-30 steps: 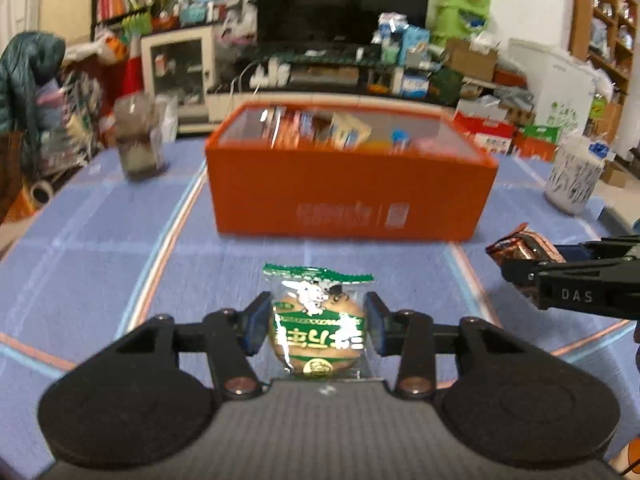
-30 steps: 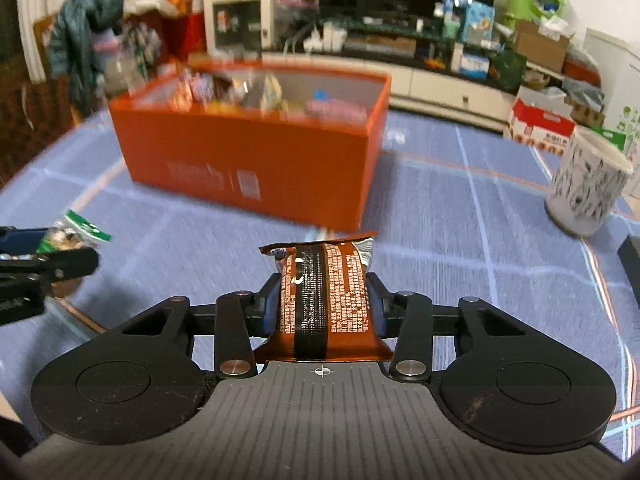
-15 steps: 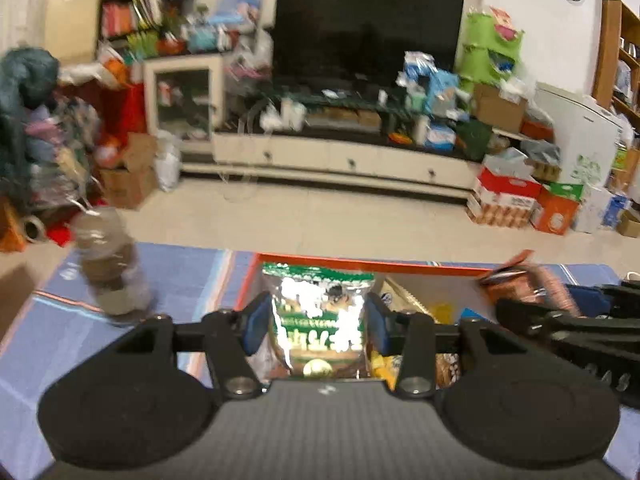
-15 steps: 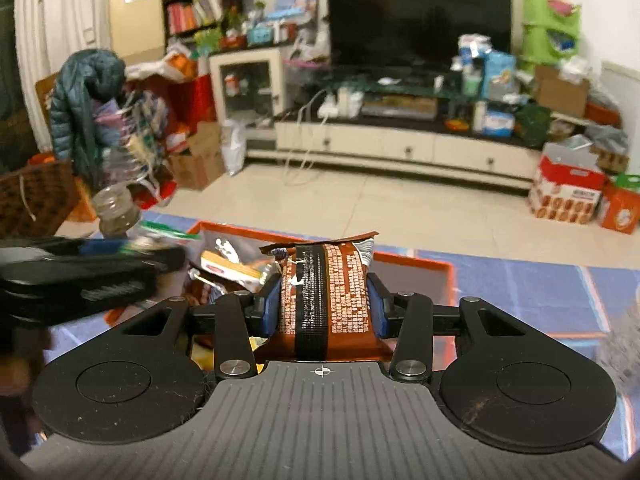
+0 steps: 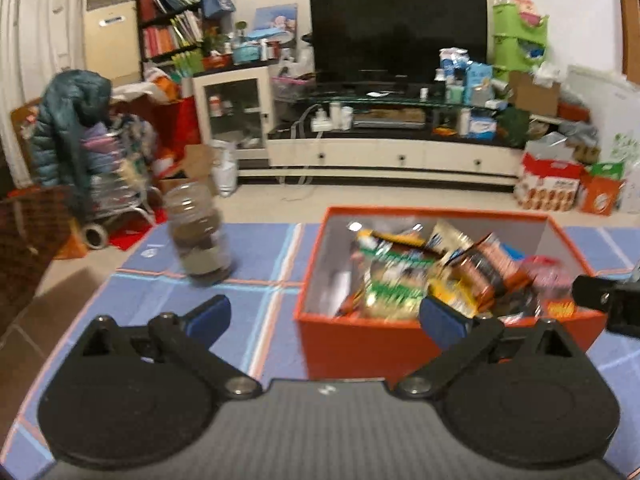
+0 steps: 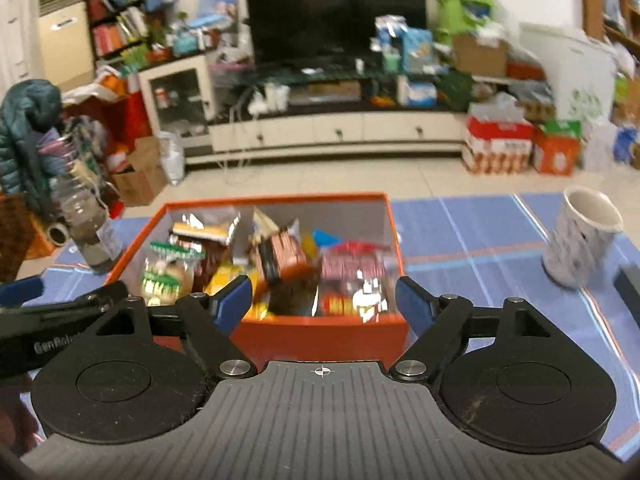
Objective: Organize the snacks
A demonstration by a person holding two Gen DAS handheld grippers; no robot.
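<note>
Beside the plastic jar [image 5: 199, 236], the left gripper [image 5: 324, 316] and right gripper [image 6: 324, 300] are both opening empty above the orange box [image 6: 320, 338], where the green-labelled cracker packet [image 6: 164, 272] and brown snack bar [image 6: 282, 260] are lying atop heaped snacks, possibly sliding over the rim.

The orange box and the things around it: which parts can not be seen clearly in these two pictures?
- Orange box: its near wall's lower part is hidden by the left tool in the left wrist view.
- Green snack packet and brown snack packet: motion blur makes the print unreadable.
- Jar: blurred, contents unclear.
- Dark object: cut off by the right edge, right wrist view.
- White cup: inside hidden by its wall.
</note>
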